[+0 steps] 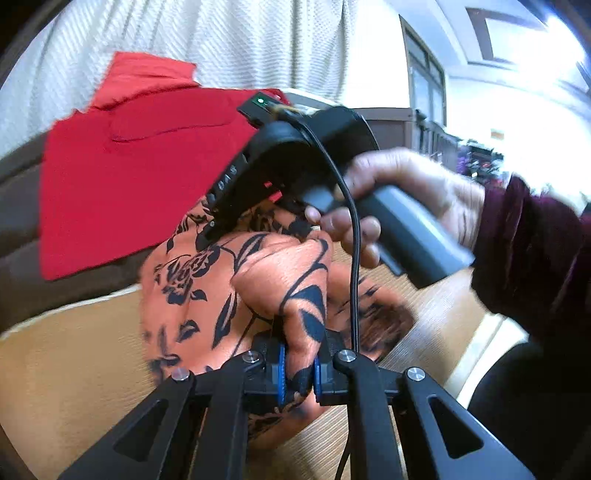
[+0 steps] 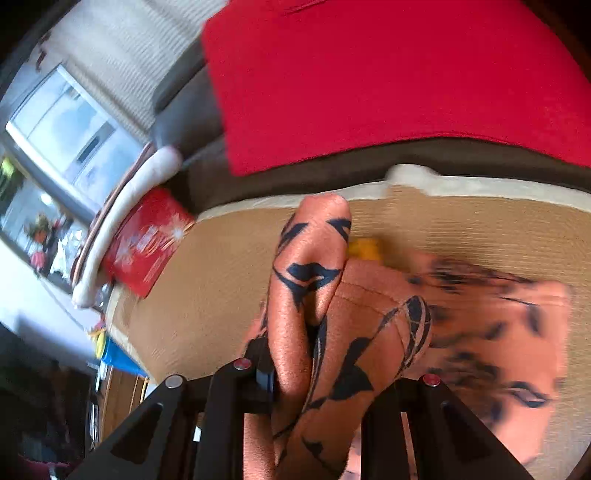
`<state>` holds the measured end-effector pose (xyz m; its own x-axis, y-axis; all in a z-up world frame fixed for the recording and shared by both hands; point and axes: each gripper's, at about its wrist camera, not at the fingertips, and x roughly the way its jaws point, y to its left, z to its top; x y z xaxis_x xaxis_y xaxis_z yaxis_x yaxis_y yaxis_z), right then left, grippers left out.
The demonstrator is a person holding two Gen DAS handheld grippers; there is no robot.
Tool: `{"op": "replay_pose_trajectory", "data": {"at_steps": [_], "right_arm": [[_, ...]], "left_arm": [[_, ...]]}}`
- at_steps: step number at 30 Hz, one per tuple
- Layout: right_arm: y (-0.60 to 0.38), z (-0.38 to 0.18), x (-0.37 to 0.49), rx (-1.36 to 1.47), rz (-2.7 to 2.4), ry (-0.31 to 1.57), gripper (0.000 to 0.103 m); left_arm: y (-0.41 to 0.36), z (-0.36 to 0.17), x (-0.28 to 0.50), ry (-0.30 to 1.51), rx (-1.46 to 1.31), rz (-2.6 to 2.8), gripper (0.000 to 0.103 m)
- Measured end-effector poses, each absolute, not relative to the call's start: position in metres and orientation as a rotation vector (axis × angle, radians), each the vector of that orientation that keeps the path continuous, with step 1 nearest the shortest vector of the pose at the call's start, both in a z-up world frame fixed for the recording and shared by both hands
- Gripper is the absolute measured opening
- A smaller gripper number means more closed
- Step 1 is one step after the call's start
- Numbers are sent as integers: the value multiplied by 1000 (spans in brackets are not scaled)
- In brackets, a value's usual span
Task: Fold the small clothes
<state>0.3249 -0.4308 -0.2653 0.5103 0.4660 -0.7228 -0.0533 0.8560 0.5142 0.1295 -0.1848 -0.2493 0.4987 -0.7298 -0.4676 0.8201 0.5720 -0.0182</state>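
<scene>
The left gripper [image 1: 298, 373] has its fingers [image 1: 281, 373] pinched tight on a bunched fold of the orange floral garment [image 1: 207, 280], which rises in a hump over the tan counter [image 1: 74, 369]. To its right, the right gripper [image 2: 317, 373] also has the cloth gathered between its nearly closed fingers [image 2: 264, 373]; in the left wrist view a person's hand [image 1: 399, 192] holds that tool over the garment. The rest of the garment trails, blurred, across the counter on the right.

Risks, as I judge them: both grips hold thick, slippery wads, so a quick pull may let 1 edge slide free, or the fold may land crooked. The black cable [image 1: 352, 240] hangs across the cloth and could snag it.

The counter is tan and ribbed with a pale rim. Behind it a red cloth [image 2: 388, 81] lies on a dark seat; a red box [image 2: 147, 240] sits at left, by a window [image 2: 66, 125] and white curtain [image 1: 184, 33].
</scene>
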Motion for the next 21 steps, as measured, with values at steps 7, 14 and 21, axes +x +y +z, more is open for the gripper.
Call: {"op": "replay_pose_trajectory", "data": {"at_steps": [7,14,21], "right_arm": [[-526,-279,342,433,283,991,21],[-574,-344,342,534,259,1036,21],[-601,-343,303,655,220,983,24]], "left_arm": [[-283,-253,153,519,220,-1024,11],[-319,-287,156,620,303,-1098,12],[-296,-262,147,671,317,-1213,41]]}}
